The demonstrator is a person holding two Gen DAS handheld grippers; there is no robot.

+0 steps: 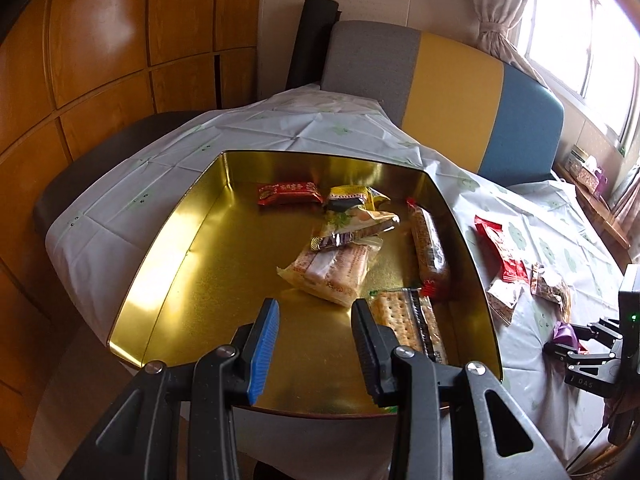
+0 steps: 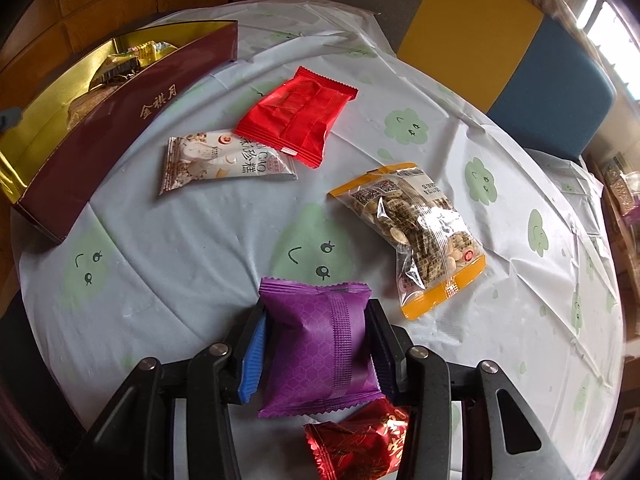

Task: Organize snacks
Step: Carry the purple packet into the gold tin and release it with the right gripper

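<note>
An open gold tin with maroon outer walls holds several snacks: a red packet, a yellow one, a biscuit roll and crackers. My left gripper hangs open over the tin's near end with nothing between its fingers. My right gripper is shut on a purple packet just above the tablecloth. Loose on the cloth lie a red packet, a white packet, a clear nut bag with yellow ends and a red foil sweet.
A round table under a white cloth with green blobs carries everything. A chair with a grey, yellow and blue back stands at the far side. Wooden panels lie to the left and a curtained window to the right.
</note>
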